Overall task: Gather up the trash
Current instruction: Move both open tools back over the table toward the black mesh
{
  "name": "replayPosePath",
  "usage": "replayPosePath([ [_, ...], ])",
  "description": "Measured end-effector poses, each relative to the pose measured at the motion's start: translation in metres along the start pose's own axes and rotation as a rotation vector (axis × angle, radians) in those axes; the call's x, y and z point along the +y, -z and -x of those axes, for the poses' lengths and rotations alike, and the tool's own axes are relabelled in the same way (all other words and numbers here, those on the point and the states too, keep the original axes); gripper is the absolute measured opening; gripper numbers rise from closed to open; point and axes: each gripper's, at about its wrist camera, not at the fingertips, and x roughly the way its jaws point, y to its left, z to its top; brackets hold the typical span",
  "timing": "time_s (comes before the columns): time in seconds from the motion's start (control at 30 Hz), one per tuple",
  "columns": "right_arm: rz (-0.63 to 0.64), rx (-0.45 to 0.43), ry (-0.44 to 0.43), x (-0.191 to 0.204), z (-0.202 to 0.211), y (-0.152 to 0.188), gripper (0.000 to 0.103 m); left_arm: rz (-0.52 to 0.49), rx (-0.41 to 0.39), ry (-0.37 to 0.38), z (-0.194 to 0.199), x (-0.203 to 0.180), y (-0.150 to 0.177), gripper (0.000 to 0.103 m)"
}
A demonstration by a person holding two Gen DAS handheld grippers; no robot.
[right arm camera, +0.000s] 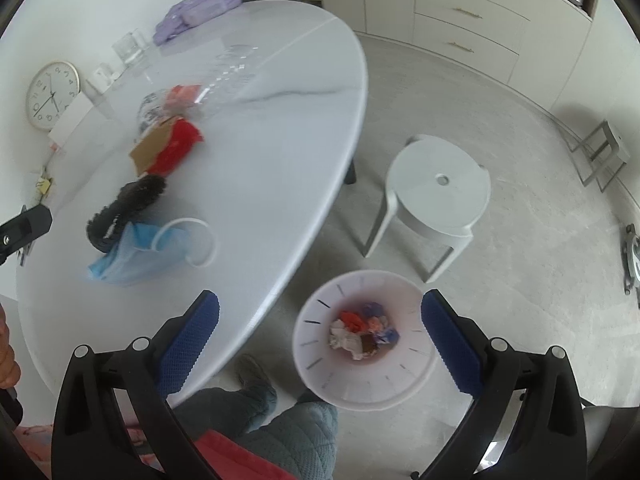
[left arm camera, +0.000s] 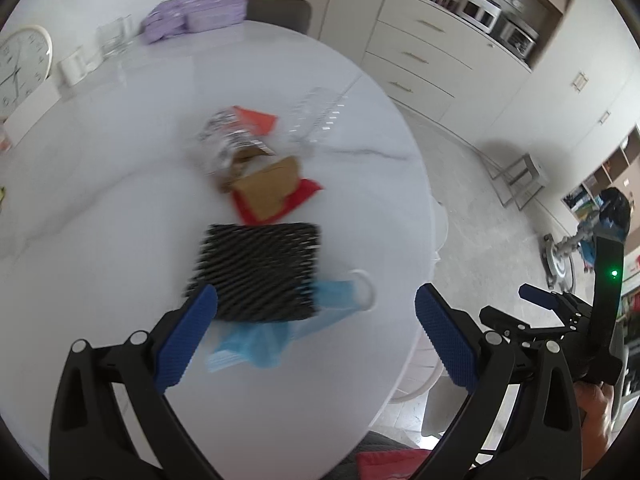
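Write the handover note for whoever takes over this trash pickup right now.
Left gripper: open, empty, over the black foam net.
Right gripper: open, empty, above the bin on the floor by the table.
Done: several scraps already in the bin.
Left on the table: foam net, blue face mask, red and brown packaging, crumpled clear wrappers.

A round wall clock (right arm camera: 52,96) leans at the far edge of the white marble-patterned table (right arm camera: 280,152). A lilac pouch (right arm camera: 200,4) lies at the table's far end, with clear drinking glasses (right arm camera: 130,46) near it. On the floor beside the table stands a white plastic stool (right arm camera: 440,188). Beige drawer units (left arm camera: 420,56) line the wall; small ovens (left arm camera: 496,20) sit in a recess above.
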Motion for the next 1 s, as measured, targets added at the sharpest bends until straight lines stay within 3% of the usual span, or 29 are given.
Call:
replayPosePath([
  [0.37, 0.037, 0.013, -0.015, 0.053, -0.007, -0.003, 0.100, -0.049, 0.027, 0.002, 0.004, 0.042, 0.011, 0.095],
  [0.77, 0.035, 0.013, 0.001, 0.047, -0.011, -0.022, 0.100, -0.035, 0.058, 0.064, -0.015, 0.024, 0.008, 0.095],
  [0.9, 0.028, 0.007, -0.012, 0.039, -0.014, -0.035, 0.100, -0.042, 0.068, 0.016, -0.035, 0.007, 0.001, 0.095],
  [1.0, 0.039, 0.009, -0.031, 0.033, -0.017, -0.042, 0.100, -0.059, 0.096, -0.077, -0.056, -0.007, -0.006, 0.095],
])
